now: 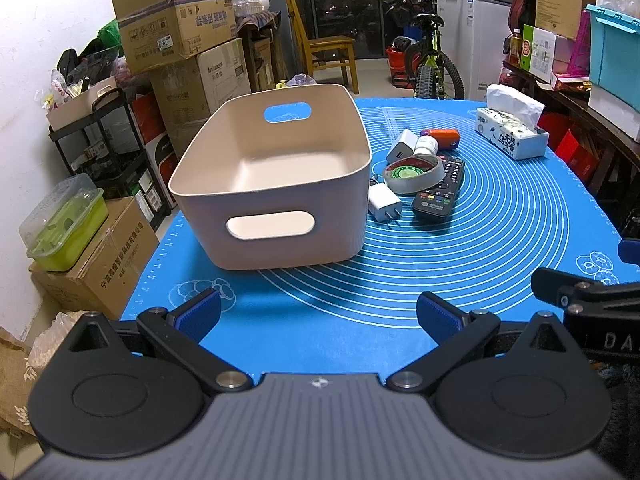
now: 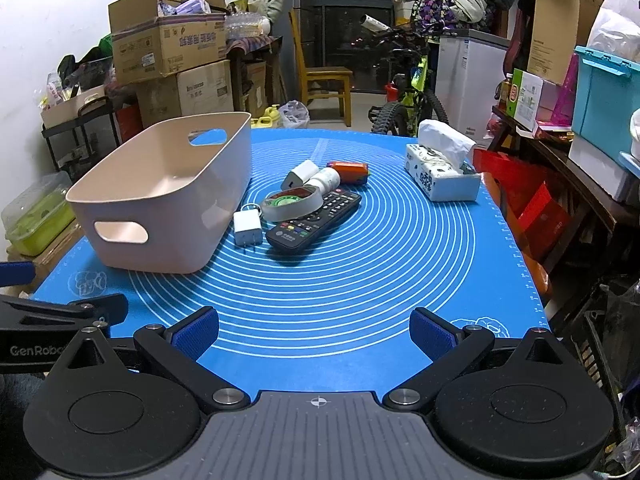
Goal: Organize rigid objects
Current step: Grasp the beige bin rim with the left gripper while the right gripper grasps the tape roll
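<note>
- Left gripper (image 1: pixel 318 314): jaws spread wide, nothing between its blue pads (image 1: pixel 200 312), held low and level.
- Right gripper (image 2: pixel 314 330): jaws likewise wide apart, empty, held just beside the left one.

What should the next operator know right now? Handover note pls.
Left gripper: open, empty, low over the mat's near edge.
Right gripper: open, empty, same height, beside it.
Bin: empty, left on the mat.
Right of the bin, clustered: near charger, remote, tape roll leaning on the remote, white bottle, far charger, orange item.
Tissue box: far right.
Done: nothing.
Left: all six items into the bin.
</note>
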`<state>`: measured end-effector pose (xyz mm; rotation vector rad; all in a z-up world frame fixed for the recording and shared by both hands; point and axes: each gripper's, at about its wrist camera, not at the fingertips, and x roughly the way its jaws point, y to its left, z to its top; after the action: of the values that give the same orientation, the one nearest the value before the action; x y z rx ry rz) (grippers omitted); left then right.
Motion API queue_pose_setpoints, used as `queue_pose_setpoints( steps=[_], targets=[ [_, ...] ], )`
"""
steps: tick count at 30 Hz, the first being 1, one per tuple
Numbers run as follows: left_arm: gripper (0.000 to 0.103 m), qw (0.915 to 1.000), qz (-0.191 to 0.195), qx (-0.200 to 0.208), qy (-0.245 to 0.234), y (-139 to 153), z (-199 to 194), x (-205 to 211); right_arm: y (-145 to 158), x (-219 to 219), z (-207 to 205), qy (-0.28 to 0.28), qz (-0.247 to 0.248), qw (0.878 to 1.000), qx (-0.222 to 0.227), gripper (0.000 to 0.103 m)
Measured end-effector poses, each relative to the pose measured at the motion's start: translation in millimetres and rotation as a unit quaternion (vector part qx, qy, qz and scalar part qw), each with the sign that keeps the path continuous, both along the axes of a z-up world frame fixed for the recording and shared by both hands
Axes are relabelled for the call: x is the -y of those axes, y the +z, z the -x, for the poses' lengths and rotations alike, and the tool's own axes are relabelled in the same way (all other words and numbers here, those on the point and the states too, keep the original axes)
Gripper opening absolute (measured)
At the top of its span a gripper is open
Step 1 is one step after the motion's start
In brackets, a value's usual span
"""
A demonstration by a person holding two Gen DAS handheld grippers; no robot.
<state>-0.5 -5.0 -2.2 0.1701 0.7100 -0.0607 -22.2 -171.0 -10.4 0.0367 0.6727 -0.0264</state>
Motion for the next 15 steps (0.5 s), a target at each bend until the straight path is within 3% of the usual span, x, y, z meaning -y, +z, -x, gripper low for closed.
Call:
queue_pose_setpoints(
  steps=[8,15],
  targets=[
    [0.103,0.9999,0.007,-0.009,0.012,23.4,-21.6,-23.6,15.6,8.9,-18.1,-0.009,-0.010,1.000,0.012,0.101],
    [0.102,0.9986,0.018,0.010,0.049,51.0,-56.2,-53.4,25.0,16.1,-49.0,-0.012,-0.014,0.999,0.027,0.101]
  ],
)
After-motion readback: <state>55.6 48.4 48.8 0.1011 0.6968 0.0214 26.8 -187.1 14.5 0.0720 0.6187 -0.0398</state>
